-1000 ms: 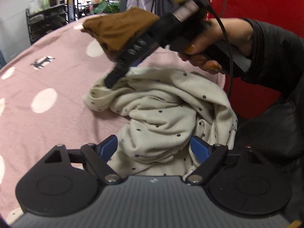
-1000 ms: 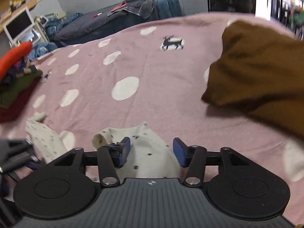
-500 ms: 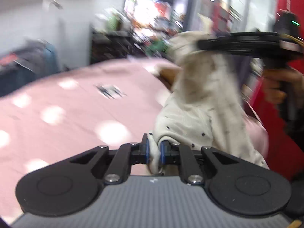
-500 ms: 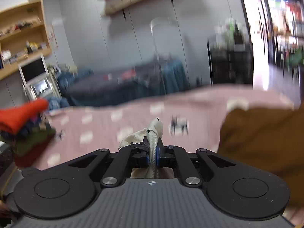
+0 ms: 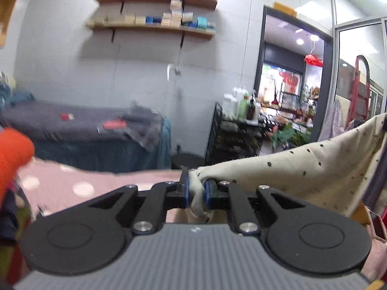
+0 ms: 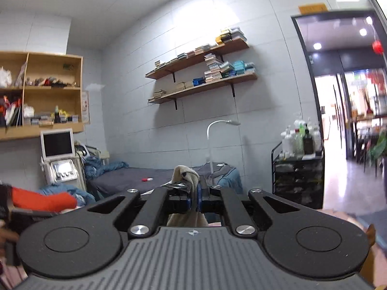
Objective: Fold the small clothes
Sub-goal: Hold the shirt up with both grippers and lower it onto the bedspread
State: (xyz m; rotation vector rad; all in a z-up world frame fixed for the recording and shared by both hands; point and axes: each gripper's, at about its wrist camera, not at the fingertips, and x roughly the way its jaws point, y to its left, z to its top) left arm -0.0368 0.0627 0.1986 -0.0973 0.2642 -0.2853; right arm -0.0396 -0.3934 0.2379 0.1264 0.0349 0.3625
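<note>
Lifted since: both fingers [image 5: 195,192] clamp dotted garment [image 5: 302,169].

Grey tiled wall [image 6: 135,77], two wooden shelves [image 6: 200,82], dark couch [image 5: 72,125], perhaps shop-lit doorway [image 5: 290,91]

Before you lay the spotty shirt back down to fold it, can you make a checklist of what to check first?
1. Left gripper pinching the cream dotted garment: ok, cloth is clamped between its blue pads.
2. Right gripper pinching the garment too: ok, a tuft of cream cloth sticks up from its shut jaws.
3. Cloth stretched between the two grips: ok in the left wrist view, where it runs fairly taut off to the right.
4. Which parts are held, such as shoulders or hem: cannot tell.
5. Whole garment lifted off the pink dotted bedspread: cannot tell, its lower part is hidden.
6. Landing spot free: cannot tell, only a strip of bedspread shows.
</note>
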